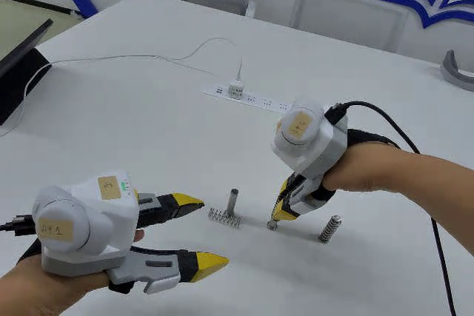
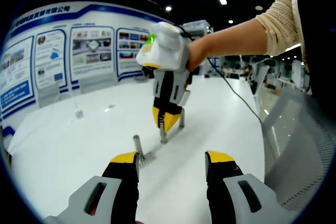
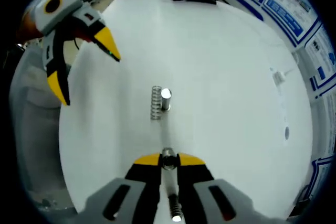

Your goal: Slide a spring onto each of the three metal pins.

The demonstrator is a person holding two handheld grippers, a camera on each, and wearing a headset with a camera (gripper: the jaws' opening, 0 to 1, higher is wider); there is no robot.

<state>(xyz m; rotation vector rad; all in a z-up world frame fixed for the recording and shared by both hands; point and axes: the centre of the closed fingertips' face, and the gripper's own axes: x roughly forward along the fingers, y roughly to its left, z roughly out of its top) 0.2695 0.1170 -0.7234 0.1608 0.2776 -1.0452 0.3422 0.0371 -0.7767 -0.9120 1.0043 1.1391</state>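
Pin (image 1: 272,225) largely hidden between the right gripper (image 1: 277,217) tips; dark screen (image 1: 18,64) cut by the left edge

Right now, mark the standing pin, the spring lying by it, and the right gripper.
standing pin (image 1: 232,200), head view, mid-shaft.
spring (image 1: 224,217), head view, middle coils.
right gripper (image 3: 168,159), right gripper view, midway between its fingertips.

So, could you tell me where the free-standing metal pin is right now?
In the head view, the upright pin stands mid-table, a spring lying at its base, just left of the right tongs, which grip a second pin.
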